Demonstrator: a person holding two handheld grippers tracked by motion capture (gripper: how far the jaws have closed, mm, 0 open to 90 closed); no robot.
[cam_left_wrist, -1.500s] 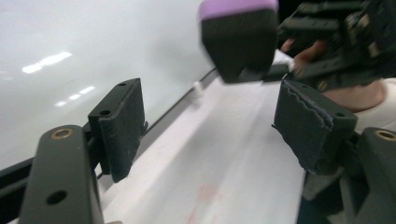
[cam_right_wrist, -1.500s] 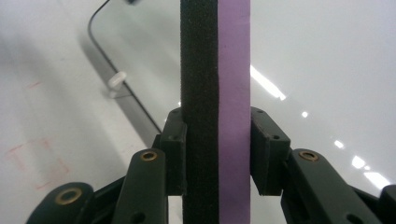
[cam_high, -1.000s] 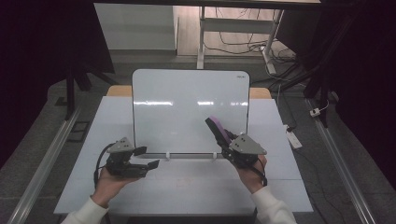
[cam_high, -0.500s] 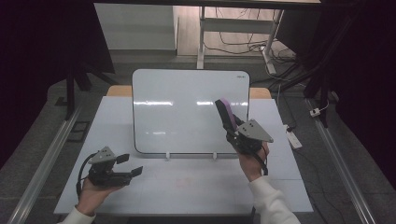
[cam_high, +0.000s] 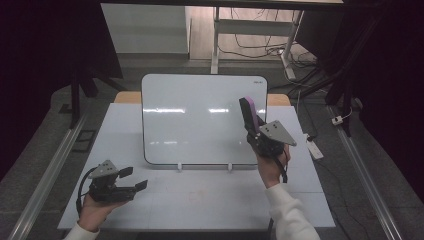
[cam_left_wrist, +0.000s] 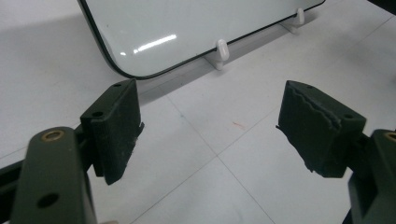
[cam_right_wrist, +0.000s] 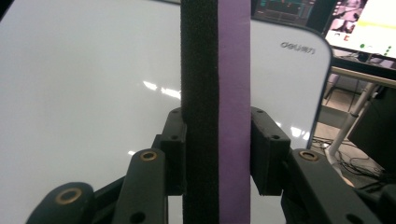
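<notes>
Purple-backed black foam eraser (cam_high: 249, 116) stands upright, clamped in the right gripper (cam_high: 256, 134) just before the whiteboard (cam_high: 200, 120), felt side facing it, while the left gripper (cam_high: 131, 179), jaws just opening and empty, hovers low over the table (cam_high: 210, 200).

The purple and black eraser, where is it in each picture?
High view: the eraser stands right of centre, in the right gripper, before the whiteboard.
Left gripper view: not in it.
Right gripper view: eraser upright in the middle, clamped.
Shared landmark: the whiteboard.
</notes>
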